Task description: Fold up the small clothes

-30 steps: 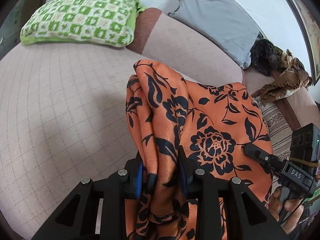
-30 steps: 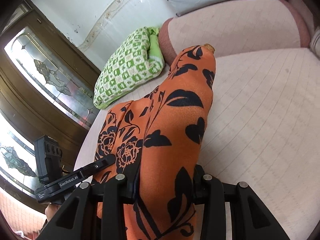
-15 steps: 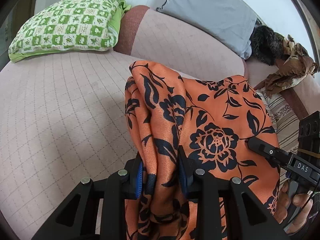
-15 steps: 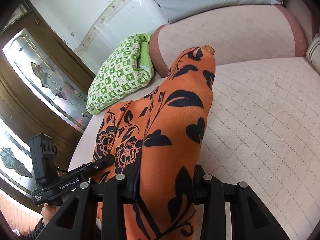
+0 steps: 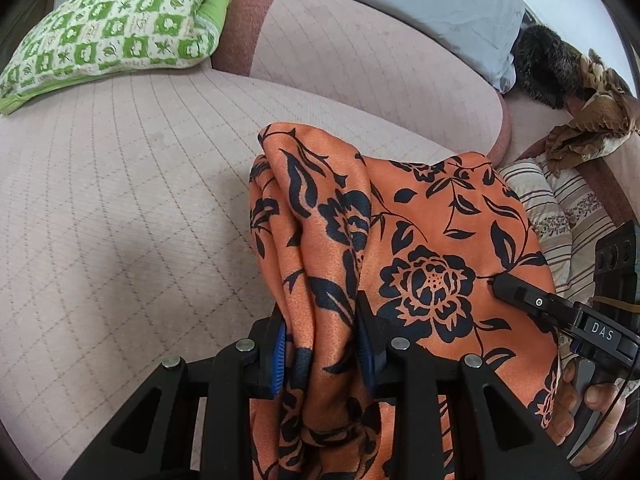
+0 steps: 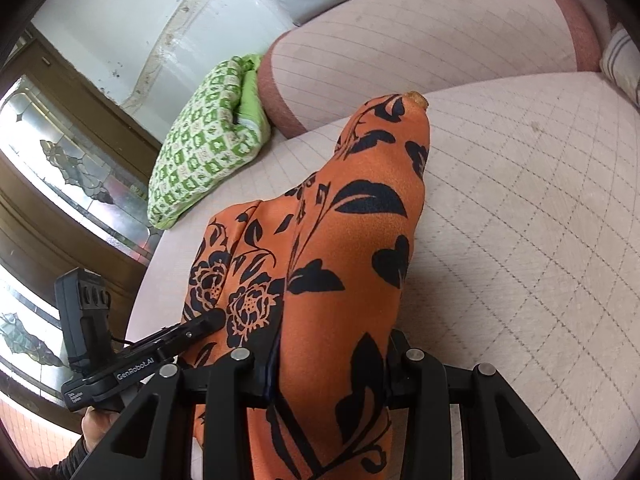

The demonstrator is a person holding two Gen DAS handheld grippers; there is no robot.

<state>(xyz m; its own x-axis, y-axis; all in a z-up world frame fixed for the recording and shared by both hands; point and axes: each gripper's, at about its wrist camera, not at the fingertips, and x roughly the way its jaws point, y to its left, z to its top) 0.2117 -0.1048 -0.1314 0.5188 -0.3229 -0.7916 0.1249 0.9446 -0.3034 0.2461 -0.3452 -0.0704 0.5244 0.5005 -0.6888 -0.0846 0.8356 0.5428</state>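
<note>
Garment count: one orange cloth (image 5: 420, 240) with black flower print, held up between both grippers, above the near part of the mattress.
Gripper count: two, each held by a person's hand.
Left gripper (image 5: 322, 344): jaws narrow, blue pads clamped on a bunched fold of the orange cloth; cloth hangs below and rises past the fingers.
Right gripper (image 6: 328, 364): jaws narrow, closed on a thick fold of the same cloth; the fold stands up over the fingers to a peak.
Right gripper seen from left view: tip touches the cloth's right side; fingers of the hand (image 5: 588, 400) wrap its handle.
Left gripper seen from right view: tip meets the cloth's left edge; hand (image 6: 94, 426) below it.
Cloth span: stretched as a sheet between the two grips, not lying flat.
Surface: pale pink quilted mattress (image 5: 120, 220), grid stitching, bare in front of the cloth.
Pillow count: one green-and-white checked pillow (image 5: 120, 28) at the far left corner; one grey pillow (image 5: 432, 4) at the far edge; one striped cushion (image 5: 560, 208) at the right edge.
Bolster: one pink bolster (image 5: 360, 56) along the far edge, darker ends.
Far right: brown crumpled fabric (image 5: 588, 116) and a dark furry item (image 5: 540, 64), identity unclear.
Room: white wall (image 6: 132, 12), wooden door with leaded glass (image 6: 60, 160) on the left of the right view.
</note>
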